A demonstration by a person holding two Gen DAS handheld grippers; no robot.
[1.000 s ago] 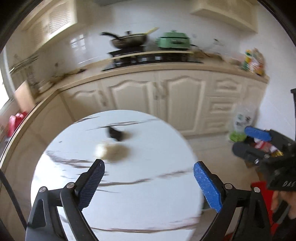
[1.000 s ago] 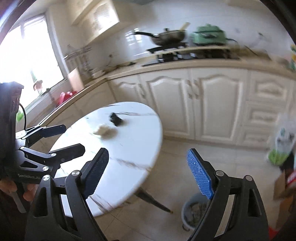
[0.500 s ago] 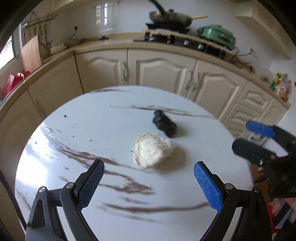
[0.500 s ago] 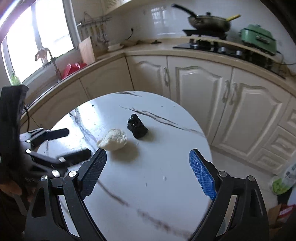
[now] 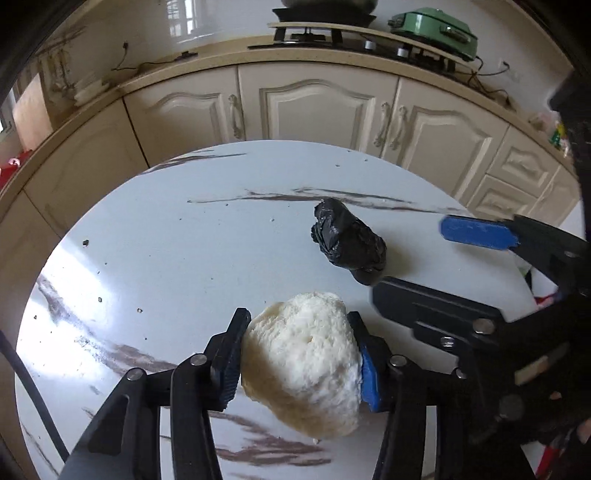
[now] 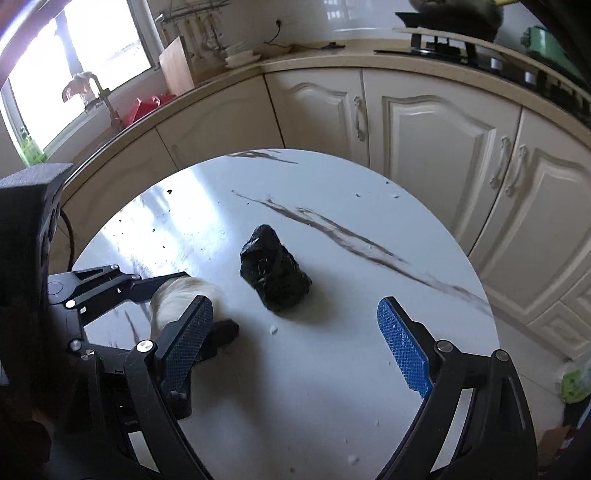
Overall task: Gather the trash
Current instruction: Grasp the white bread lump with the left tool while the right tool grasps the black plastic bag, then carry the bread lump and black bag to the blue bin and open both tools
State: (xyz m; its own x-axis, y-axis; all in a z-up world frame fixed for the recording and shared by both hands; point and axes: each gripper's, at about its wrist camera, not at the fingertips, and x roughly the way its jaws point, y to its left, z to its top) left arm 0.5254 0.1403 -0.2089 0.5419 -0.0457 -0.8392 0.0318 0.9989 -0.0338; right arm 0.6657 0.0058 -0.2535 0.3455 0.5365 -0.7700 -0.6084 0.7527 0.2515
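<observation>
A white crumpled wad of paper (image 5: 303, 358) sits on the round white marble table (image 5: 184, 266). My left gripper (image 5: 299, 354) is shut on the wad, one finger on each side. The wad also shows in the right wrist view (image 6: 177, 295), between the left gripper's fingers. A black crumpled plastic wad (image 5: 349, 245) lies on the table just beyond, also in the right wrist view (image 6: 275, 275). My right gripper (image 6: 295, 338) is open and empty, just short of the black wad; it shows in the left wrist view (image 5: 424, 262) beside it.
Cream kitchen cabinets (image 5: 314, 103) and a counter curve behind the table. A stove with a green pot (image 5: 432, 29) stands on the counter. Small dark crumbs (image 6: 162, 206) dot the table. A window and tap (image 6: 88, 85) are at the left.
Both grippers moved forward over the table. My left gripper closed on the white wad. My right gripper came up close to the black wad, still open.
</observation>
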